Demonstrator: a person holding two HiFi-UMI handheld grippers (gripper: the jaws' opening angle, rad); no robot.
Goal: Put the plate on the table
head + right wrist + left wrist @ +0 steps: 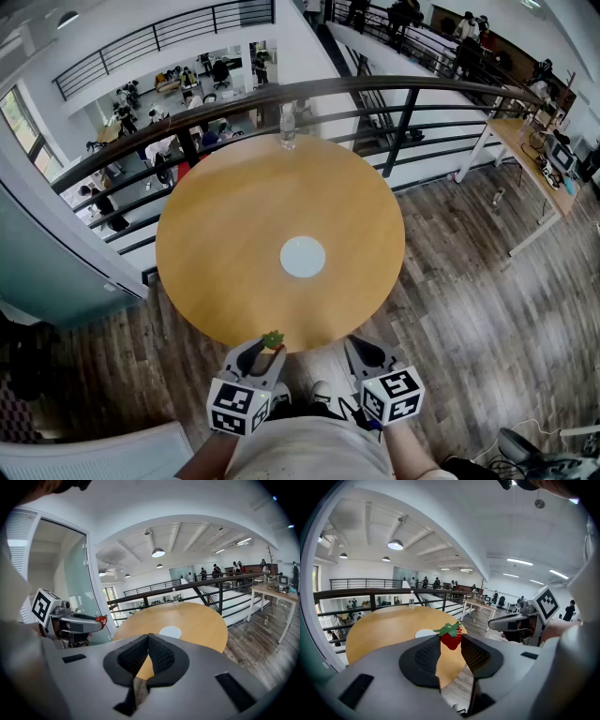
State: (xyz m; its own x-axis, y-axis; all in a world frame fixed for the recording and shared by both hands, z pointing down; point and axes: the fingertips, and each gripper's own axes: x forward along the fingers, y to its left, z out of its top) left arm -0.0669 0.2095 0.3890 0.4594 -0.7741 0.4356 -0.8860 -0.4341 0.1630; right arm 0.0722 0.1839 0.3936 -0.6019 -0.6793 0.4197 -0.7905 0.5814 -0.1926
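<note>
Left gripper (451, 644) clamps a red, green-leafed strawberry (451, 638) above the round wooden table's (216, 234) near edge; right gripper (148, 636) is closed, empty; a white round plate (303, 257) sits near its centre.

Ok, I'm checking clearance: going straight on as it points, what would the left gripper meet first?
Likely the bare tabletop near its edge, short of the plate; depth is uncertain.

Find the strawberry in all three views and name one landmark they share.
Head view: strawberry bottom centre, at the left gripper's jaw tips, by the table's near edge.
Left gripper view: strawberry dead centre, clamped between the jaws.
Right gripper view: strawberry a red speck at left, on the left gripper's tip.
Shared landmark: the white plate mid-table.
</note>
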